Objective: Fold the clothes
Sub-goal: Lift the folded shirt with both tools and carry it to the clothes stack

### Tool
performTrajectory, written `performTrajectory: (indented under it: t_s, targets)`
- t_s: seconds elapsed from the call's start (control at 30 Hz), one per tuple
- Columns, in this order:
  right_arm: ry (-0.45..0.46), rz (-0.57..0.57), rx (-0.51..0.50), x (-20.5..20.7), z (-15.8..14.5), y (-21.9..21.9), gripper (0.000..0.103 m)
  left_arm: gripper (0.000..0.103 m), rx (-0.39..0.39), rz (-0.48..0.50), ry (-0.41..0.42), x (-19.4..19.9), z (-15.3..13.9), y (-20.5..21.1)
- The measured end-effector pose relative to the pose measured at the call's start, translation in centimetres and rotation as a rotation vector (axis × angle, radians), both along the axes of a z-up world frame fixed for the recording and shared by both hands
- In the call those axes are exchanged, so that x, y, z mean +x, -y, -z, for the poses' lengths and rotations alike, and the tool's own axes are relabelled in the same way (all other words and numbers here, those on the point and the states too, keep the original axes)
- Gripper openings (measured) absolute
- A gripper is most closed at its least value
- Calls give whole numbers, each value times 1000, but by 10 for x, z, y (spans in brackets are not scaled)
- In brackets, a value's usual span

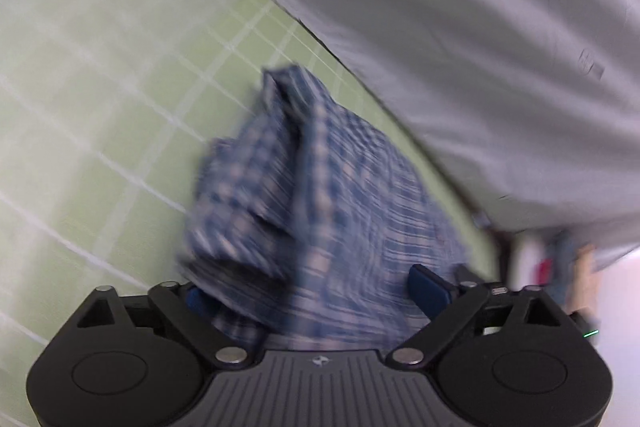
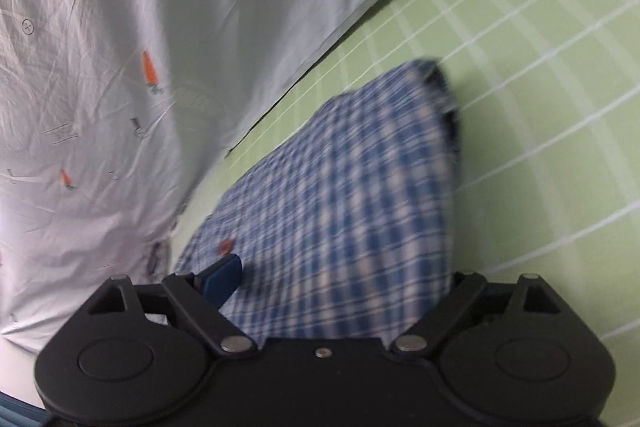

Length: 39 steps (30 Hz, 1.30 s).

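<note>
Left jaws: the left gripper (image 1: 316, 293) stands wide, its two blue pads spread apart; the cloth lies loose between them and neither pad presses on it.
Right jaws: the right gripper (image 2: 340, 279) is also spread wide; one blue pad shows at the left side, the other is hidden behind the cloth, which runs slack between them.
Garment: a blue-and-white checked garment (image 1: 320, 187), blurred in both views, lies on the bed straight ahead of each gripper and reaches back between the fingers.
Garment, left wrist view: bunched into thick folds on its left side, flatter on the right.
Garment, right wrist view: the same garment (image 2: 340, 187) spreads as a broad flat panel with a dark folded edge at its far end; a small reddish round spot sits near the left pad, too blurred to name.
Surface: a light green sheet with a white grid (image 1: 100, 87) lies under the garment.
Beside it: a pale grey quilt printed with small carrots (image 1: 480, 47) lies along one edge of the green sheet, close to the garment.
Far corner, left wrist view: blurred shapes at the right edge, not readable.
</note>
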State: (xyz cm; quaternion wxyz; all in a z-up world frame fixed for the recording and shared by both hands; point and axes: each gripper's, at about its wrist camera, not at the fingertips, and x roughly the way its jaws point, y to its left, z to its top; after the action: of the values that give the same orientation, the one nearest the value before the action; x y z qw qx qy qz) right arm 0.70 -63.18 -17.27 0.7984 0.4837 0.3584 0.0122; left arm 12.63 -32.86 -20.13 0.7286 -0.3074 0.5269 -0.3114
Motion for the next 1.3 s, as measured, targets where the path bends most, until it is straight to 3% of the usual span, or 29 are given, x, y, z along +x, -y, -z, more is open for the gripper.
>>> performTrajectory:
  t_s: [0.03,0.07,0.13,0.17,0.53,0.73,1.03,1.17,1.3]
  targets:
    - [3,-17,25,1,2,-8,78,56,-31,-1,-25,-5,3,1]
    - [5,-31,49,2,3,-15,57,50,-46,0,-41,-10,5,2]
    - [2,-32,84,-4,1,-30,35,41,-30,18,-11,-24,-3,2]
    - [9,-41,70,-10,-5,-37,33,40,-19,31,4,-30,-8,1]
    - [7,-59,-30,-113,-65,-91,29,39,-59,136,-37,-118,-46,-42]
    - [-12,81,-68,-168,-79,-101,29,39,-84,310,-20,-132,-50,-27]
    - [-95,350,-105,-270,-78,-77,29,39,-75,621,-18,-178,-44,57]
    - [-84,416,-109,-315,-77,-38,29,39,-75,676,2,-211,-49,114]
    - [-53,392,-185,-348,-78,26,29,39,-77,683,57,-246,-55,189]
